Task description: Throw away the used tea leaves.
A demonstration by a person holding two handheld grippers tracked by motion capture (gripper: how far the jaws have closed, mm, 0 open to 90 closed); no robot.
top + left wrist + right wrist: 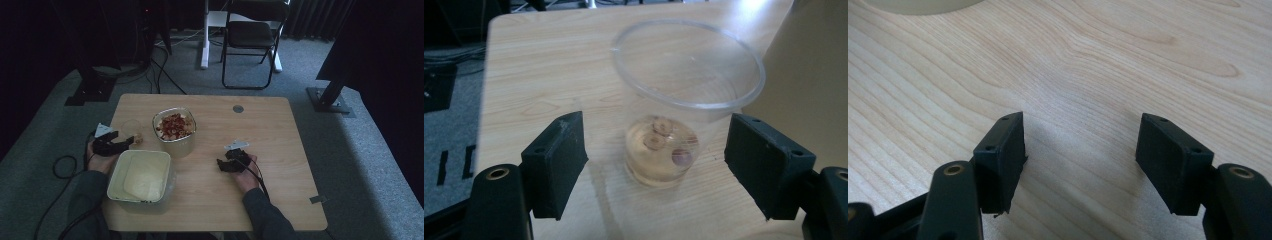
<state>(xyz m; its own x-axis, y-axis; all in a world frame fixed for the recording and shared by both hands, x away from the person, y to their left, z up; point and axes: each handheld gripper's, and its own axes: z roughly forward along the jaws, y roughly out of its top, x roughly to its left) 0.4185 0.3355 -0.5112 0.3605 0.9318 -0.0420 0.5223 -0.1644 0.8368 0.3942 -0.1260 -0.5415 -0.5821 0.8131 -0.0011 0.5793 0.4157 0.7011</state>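
The clear plastic cup (686, 100) is standing upright on the bench (280, 150) at about nine o'clock, just beside the container of mixed food (174, 128). The left gripper (656, 165) is straddling it, jaws released and clear of its walls. Being light and thin, it could be tipping or buckling if one pad lands first. The right gripper (1083, 160) is hanging released over bare wood at four o'clock.

a recording lab or studio, not a home. a lone wooden table (210, 200) stands on grey carpet (350, 150), ringed by black curtains (30, 50), metal stand bases (332, 97), trailing cables (165, 75) and a folding chair (252, 35).
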